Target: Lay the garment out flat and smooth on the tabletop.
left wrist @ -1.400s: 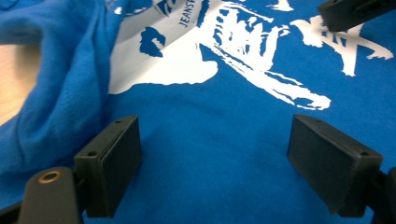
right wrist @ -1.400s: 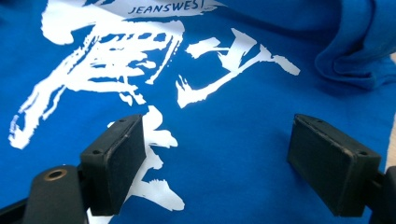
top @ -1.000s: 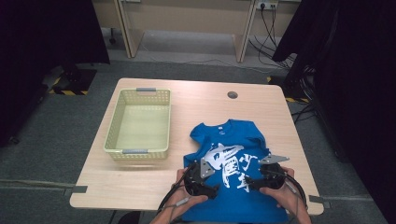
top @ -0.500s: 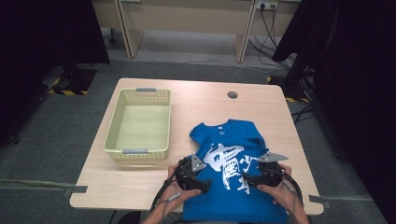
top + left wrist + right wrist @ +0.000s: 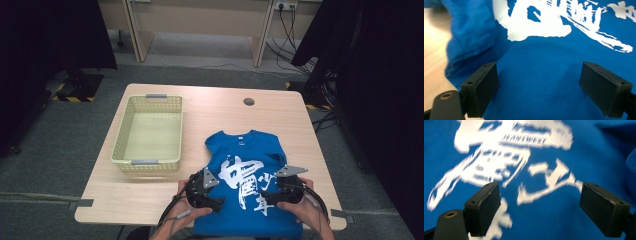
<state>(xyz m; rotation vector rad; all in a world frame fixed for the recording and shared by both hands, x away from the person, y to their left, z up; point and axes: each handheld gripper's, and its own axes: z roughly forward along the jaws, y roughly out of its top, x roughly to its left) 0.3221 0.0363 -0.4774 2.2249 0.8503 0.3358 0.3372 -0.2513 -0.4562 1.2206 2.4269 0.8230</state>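
Two open claws poised over a blue T-shirt at the near edge of the table.

Nearest, the left claw [image 5: 218, 204] and right claw [image 5: 266, 198] hover low over the lower half of the blue T-shirt [image 5: 245, 150], jaws spread wide, nothing between them. In the left gripper view the fabric bunches into a soft fold at ten o'clock. The shirt lies printed side up at about five o'clock on the table [image 5: 215, 107], hem hanging over the near edge. It looks light, limp and easily creased, so pinching a hem corner or side seam should hold better than the flat middle. Farther, at ten o'clock, sits a yellow basket [image 5: 121, 141].
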